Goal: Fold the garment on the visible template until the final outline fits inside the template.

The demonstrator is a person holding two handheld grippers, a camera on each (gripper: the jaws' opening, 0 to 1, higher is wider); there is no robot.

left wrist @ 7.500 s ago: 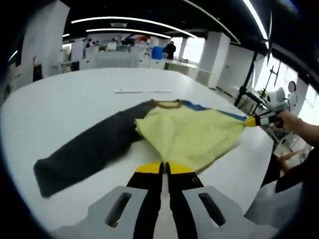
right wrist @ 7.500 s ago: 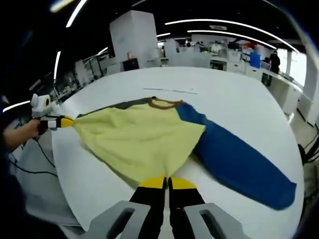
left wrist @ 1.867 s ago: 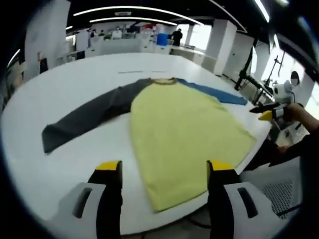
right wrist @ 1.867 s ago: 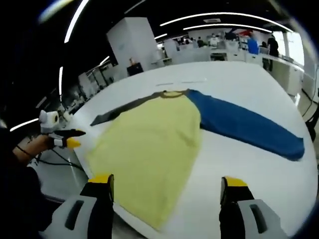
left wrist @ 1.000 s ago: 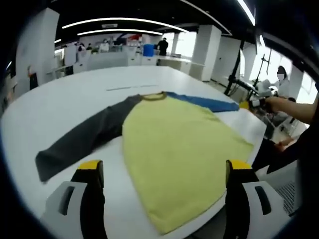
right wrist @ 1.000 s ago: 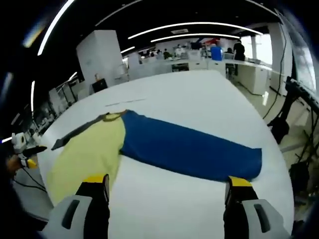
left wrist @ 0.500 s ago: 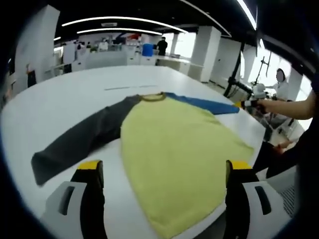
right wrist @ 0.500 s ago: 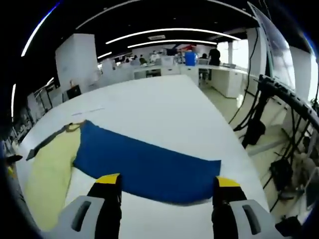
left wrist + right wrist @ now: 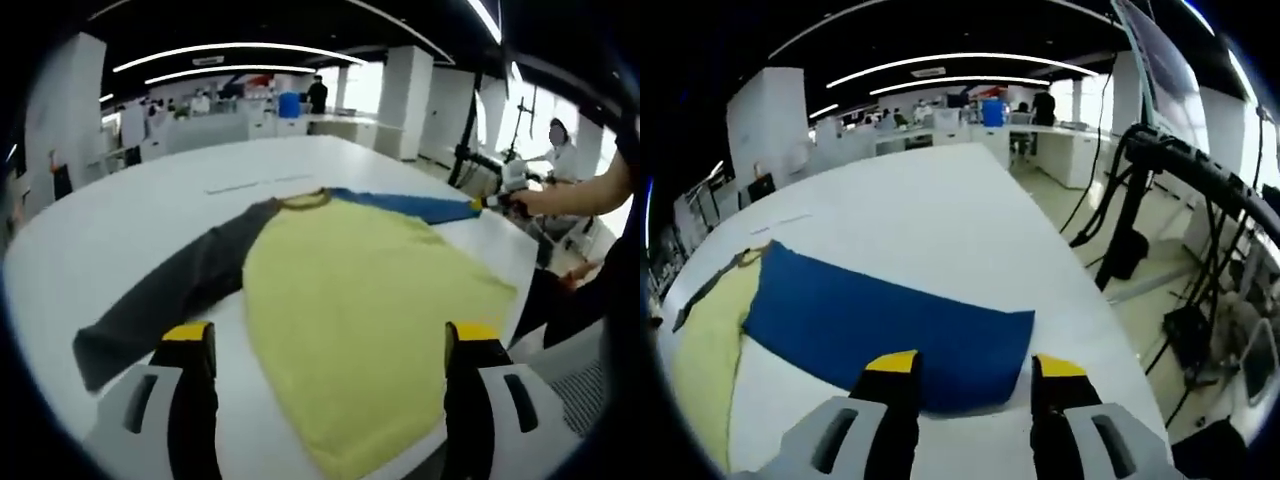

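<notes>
- Since half a second ago your right gripper (image 9: 966, 370) has closed in on the blue sleeve (image 9: 880, 325): the cuff end now lies right in front of its yellow tips, and the gap between the jaws has narrowed, though they remain parted with nothing in them.
- The long-sleeved shirt (image 9: 370, 300) lies flat, front down or up I cannot tell, on the white table (image 9: 120, 225), with the yellow body (image 9: 365, 310) in the middle, brown collar (image 9: 304, 200) at the far end, hem toward you at the table edge.
- The blue sleeve runs out from the shoulder toward your right hand; its long axis goes from the collar, upper left in the right gripper view, to the cuff just at the jaws. That cuff is the near end, so the right gripper is the one placed to take it.
- The dark grey sleeve (image 9: 165, 300) stretches the other way, its cuff just beyond the left jaw of your left gripper (image 9: 330, 345), which hangs wide open over the hem, holding nothing.
- In the left gripper view your right gripper (image 9: 487, 203) sits at the tip of the blue sleeve (image 9: 400, 205).
- A faint marked line (image 9: 255, 184) on the table beyond the collar may belong to the template; I cannot tell its outline.
</notes>
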